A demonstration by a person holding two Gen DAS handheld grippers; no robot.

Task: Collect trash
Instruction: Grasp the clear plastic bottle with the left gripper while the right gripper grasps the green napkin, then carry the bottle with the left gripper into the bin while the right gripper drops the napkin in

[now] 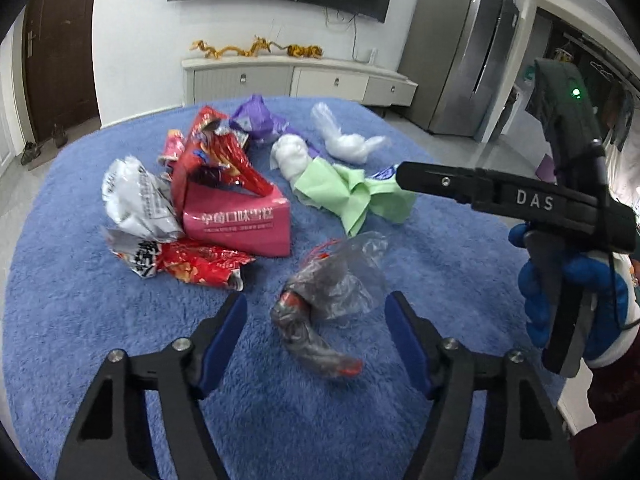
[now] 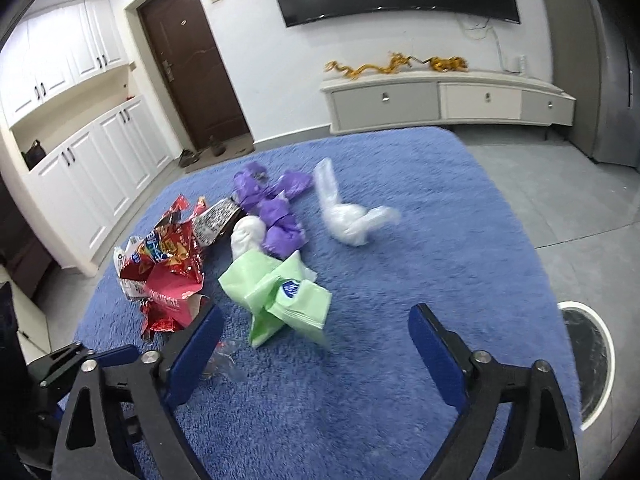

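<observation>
Grey wrapper (image 1: 320,312) lies between your left tool (image 1: 316,320), jaws apart, untouched. Right tool (image 2: 316,344) gapes, empty. Approach step; lower, then clamp.

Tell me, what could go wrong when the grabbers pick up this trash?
The left gripper is open around a crumpled clear bag; thin plastic may slip out, or the fingers could snag the fluffy blue rug. The right gripper is near the green wrapper, which looks light enough to be pushed away.
</observation>
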